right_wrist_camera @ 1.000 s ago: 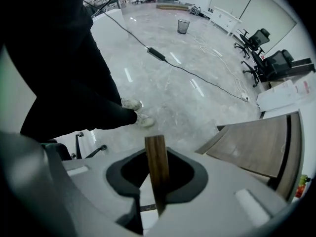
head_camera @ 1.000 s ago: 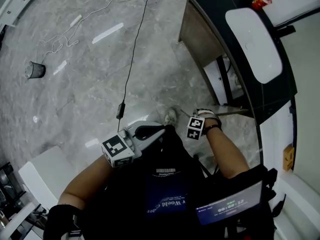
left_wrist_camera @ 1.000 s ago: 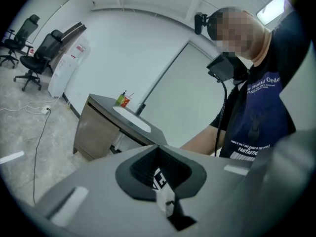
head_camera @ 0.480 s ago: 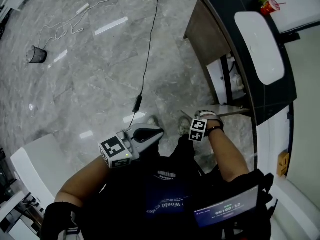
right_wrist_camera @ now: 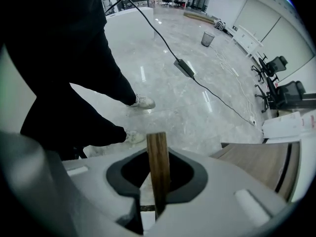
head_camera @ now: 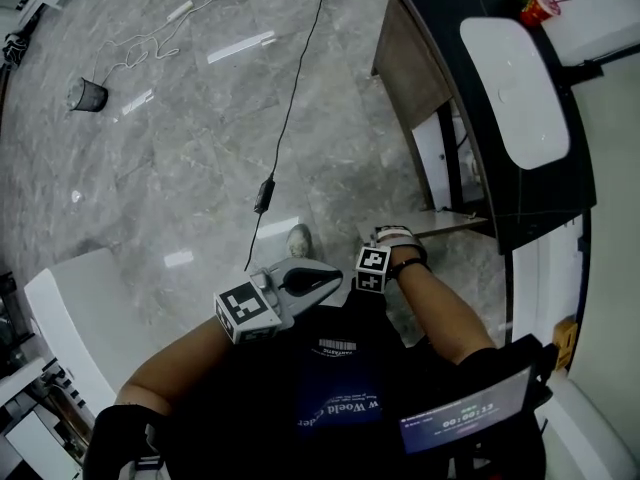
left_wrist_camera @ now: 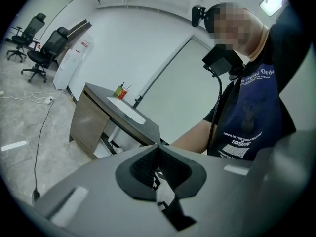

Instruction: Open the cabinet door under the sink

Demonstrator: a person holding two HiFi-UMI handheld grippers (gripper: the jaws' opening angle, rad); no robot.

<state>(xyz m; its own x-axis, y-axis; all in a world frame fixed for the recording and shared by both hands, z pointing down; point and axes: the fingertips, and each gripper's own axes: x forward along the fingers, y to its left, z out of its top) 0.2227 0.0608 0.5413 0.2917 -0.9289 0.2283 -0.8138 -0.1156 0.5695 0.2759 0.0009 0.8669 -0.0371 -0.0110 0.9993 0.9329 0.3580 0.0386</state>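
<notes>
Upper right, the black vanity countertop (head_camera: 440, 13) with its white oval sink (head_camera: 510, 78). Below it the brown wooden cabinet door (head_camera: 450, 224) has swung further out toward frame centre than a second ago, so the opening looks well along. The right gripper (right_wrist_camera: 159, 181) is clamped on the door's edge and has pulled left. The left gripper (left_wrist_camera: 158, 154), jaws together and empty, has drifted rightward.

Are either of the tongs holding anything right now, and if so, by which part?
The right tongs are clamped on the outer edge of the wooden cabinet door, which stands edge-on between the jaws. The left tongs are shut on nothing.
</notes>
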